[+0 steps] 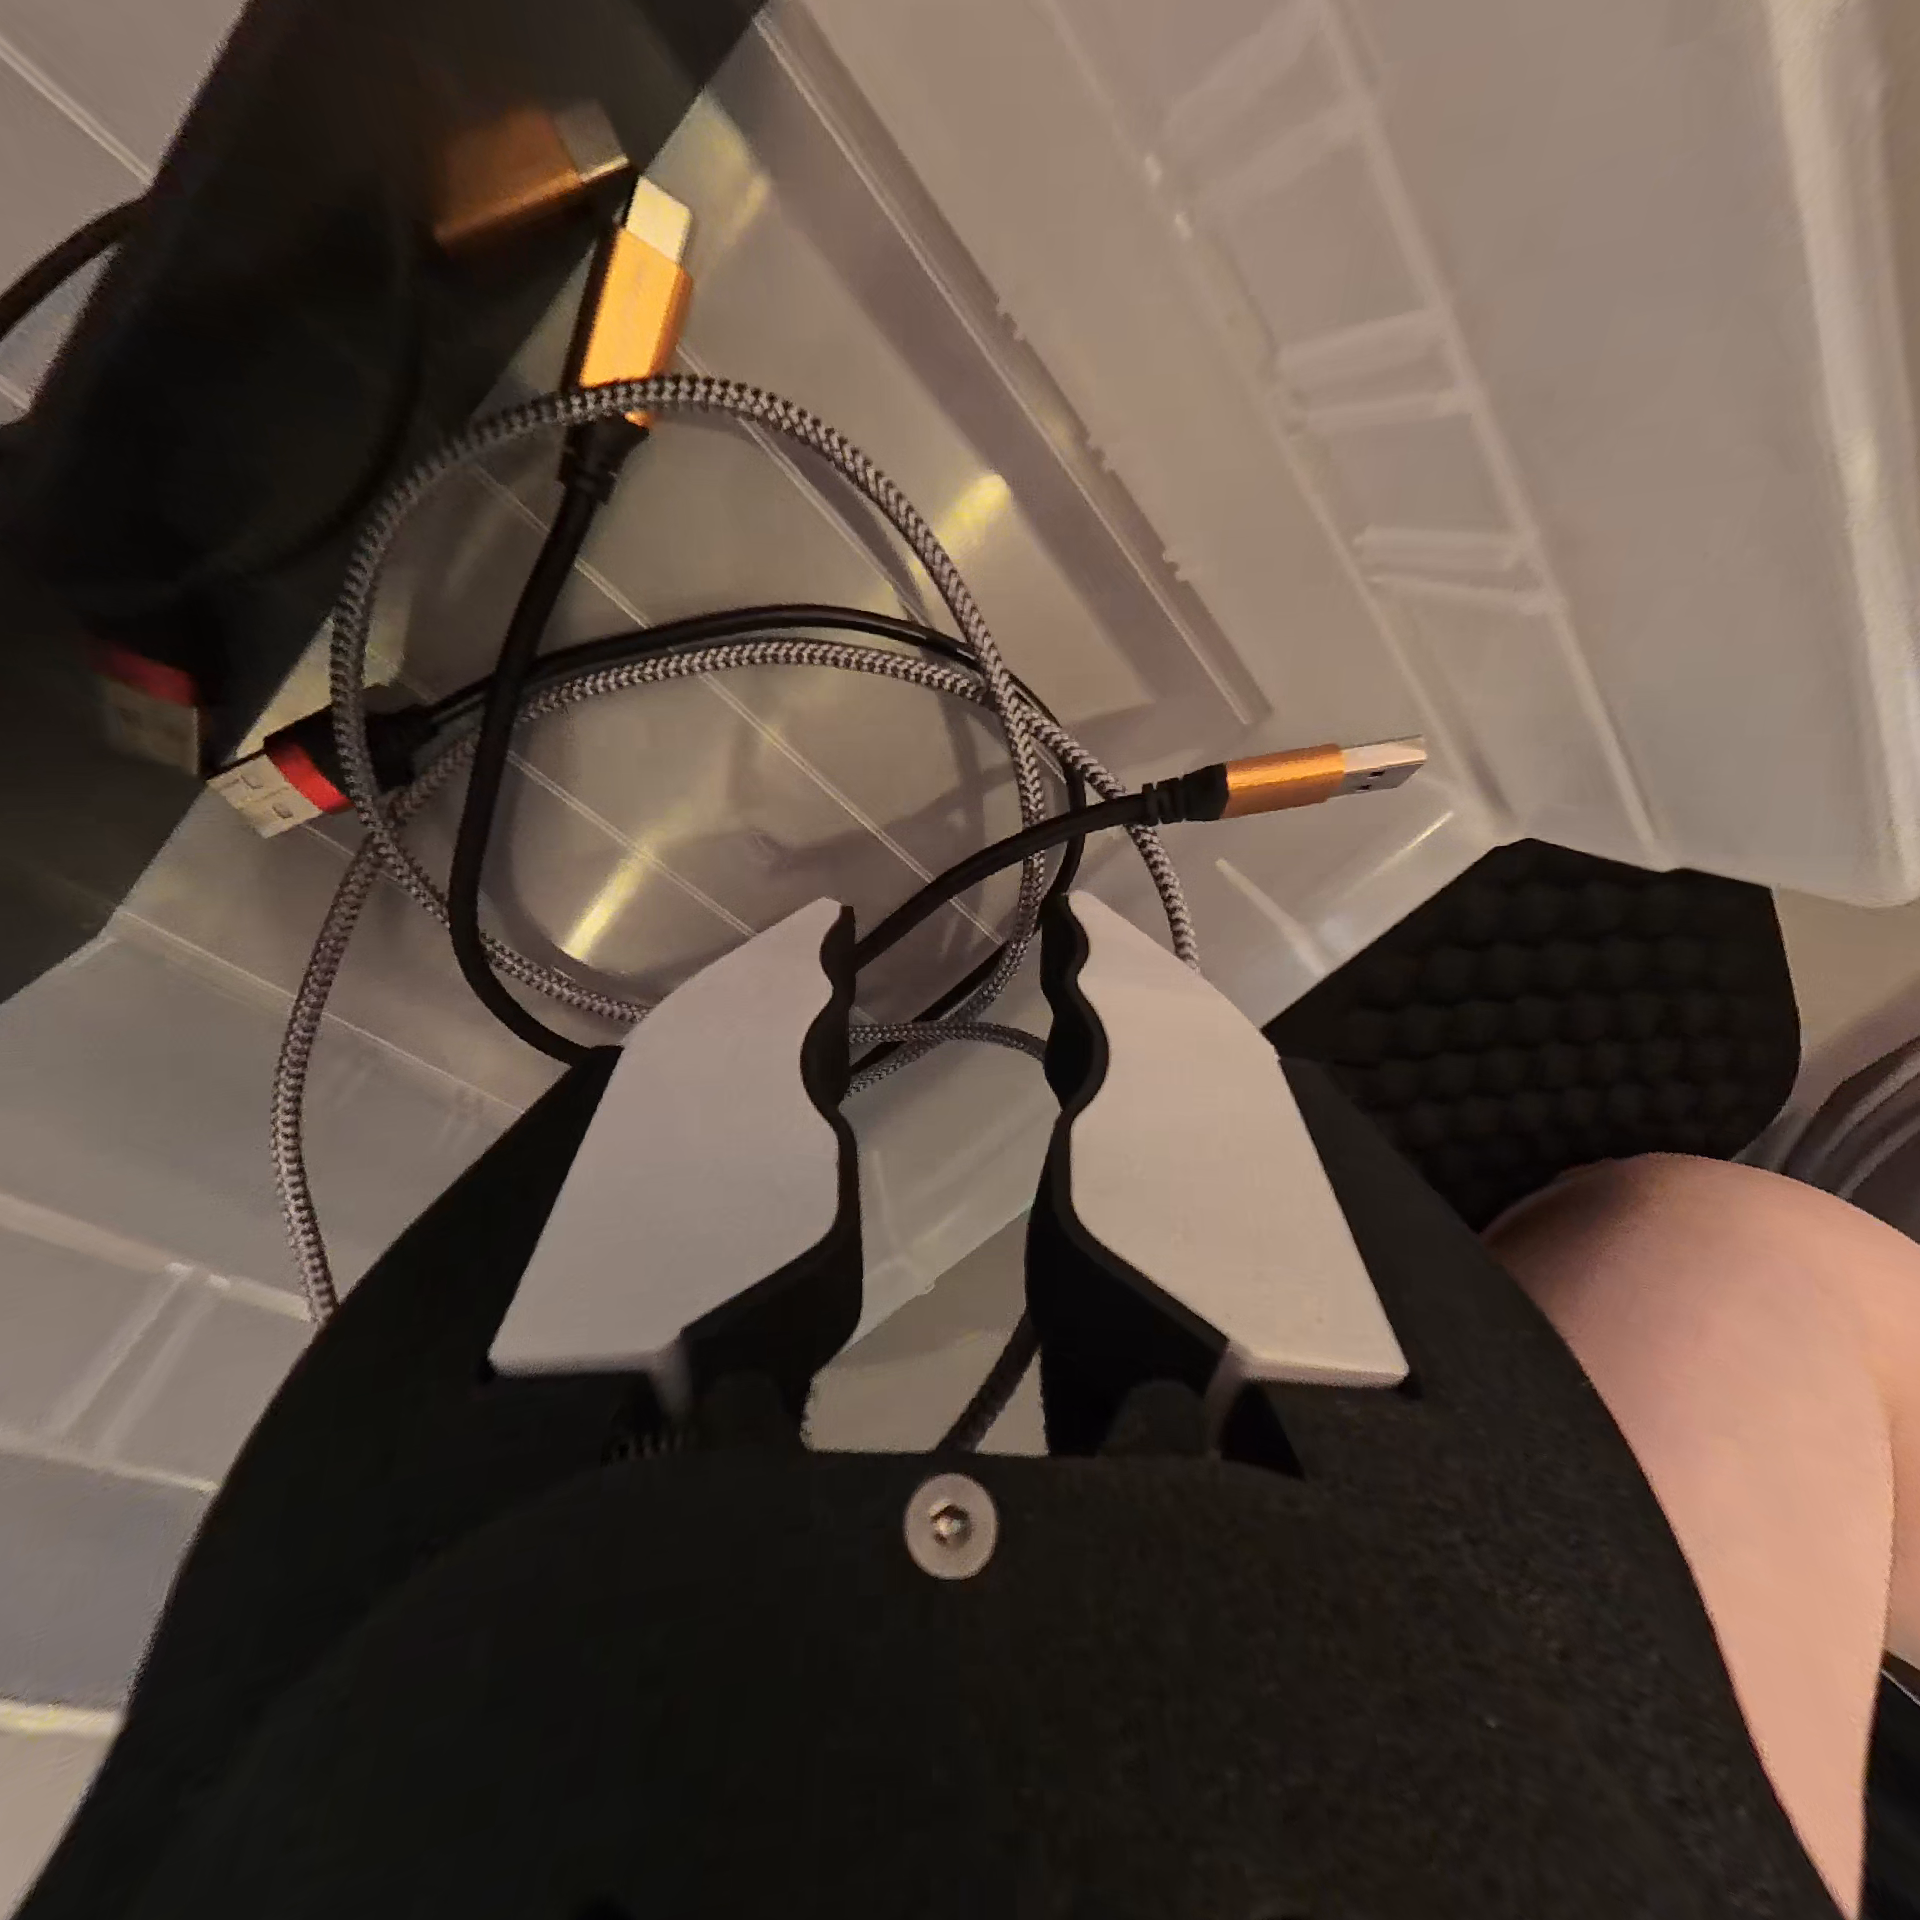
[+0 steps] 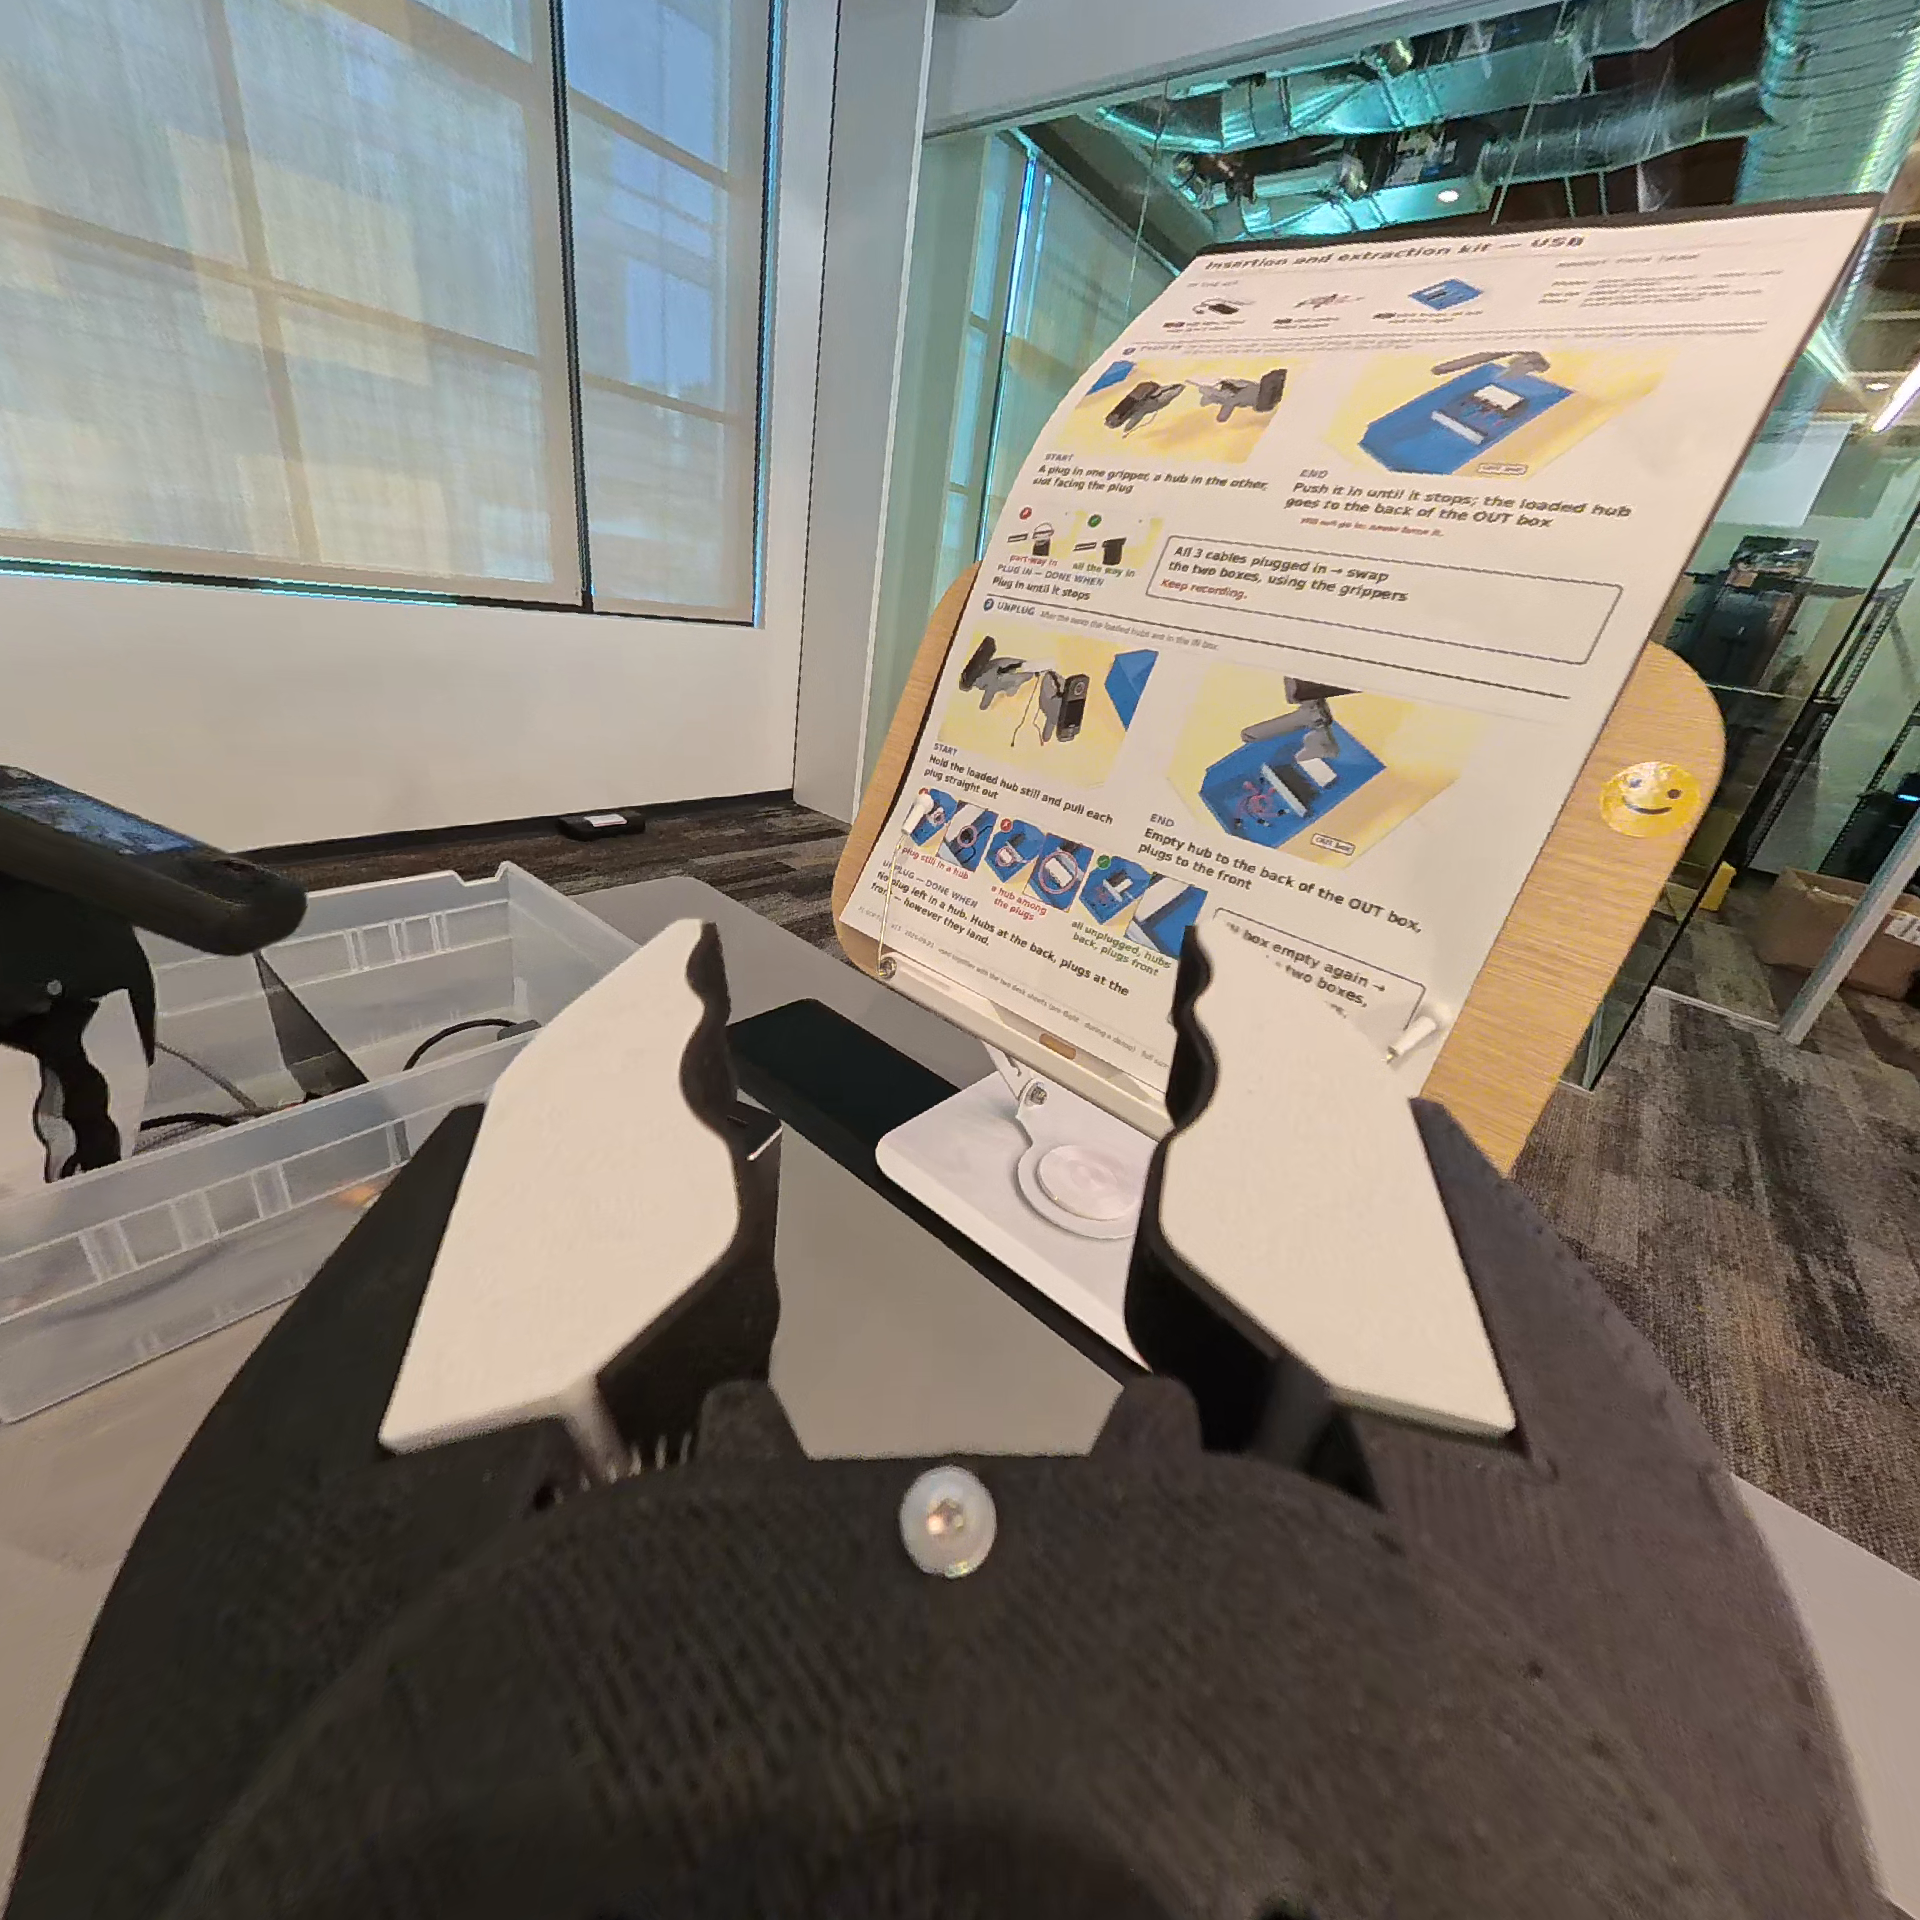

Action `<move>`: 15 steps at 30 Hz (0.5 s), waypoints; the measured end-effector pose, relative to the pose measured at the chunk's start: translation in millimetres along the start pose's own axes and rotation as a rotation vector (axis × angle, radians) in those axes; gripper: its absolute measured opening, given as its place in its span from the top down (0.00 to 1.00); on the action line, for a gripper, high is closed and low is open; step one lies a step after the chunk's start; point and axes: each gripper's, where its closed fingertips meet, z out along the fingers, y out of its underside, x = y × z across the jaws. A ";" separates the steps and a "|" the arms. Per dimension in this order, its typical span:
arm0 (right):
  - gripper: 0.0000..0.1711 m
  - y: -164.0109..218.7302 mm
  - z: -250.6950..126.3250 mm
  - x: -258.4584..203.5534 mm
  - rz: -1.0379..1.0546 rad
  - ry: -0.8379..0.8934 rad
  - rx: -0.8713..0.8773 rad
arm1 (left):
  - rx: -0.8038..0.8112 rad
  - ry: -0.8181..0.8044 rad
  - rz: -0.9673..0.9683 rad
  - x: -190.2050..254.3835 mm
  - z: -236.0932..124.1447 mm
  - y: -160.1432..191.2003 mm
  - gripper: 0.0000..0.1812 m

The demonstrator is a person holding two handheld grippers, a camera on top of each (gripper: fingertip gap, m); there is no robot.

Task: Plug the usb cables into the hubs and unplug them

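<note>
While our left gripper point(image 1: 951, 935) hangs with fingers narrowly parted and empty over the clear plastic bin point(image 1: 1403, 436), the loose gold-sleeved USB plug on its black cable point(image 1: 1325, 777) lies just ahead and to the right, its long axis crosswise. Our right gripper point(image 2: 940, 956), spread wide and empty, points away from the bin, so we judge the left nearer.

Printed white instruction sheet point(image 2: 1351, 623) with yellow-and-blue photo panels, propped on a wooden stand point(image 2: 1621, 883) at far right, covered in black, red and green text, round yellow smiley sticker point(image 2: 1649, 798) stuck on the wood beside it.
</note>
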 end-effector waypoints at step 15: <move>0.52 5.4 0.4 0.8 0.040 -0.032 -0.028 | -0.052 0.077 0.014 1.5 19.2 -5.7 0.88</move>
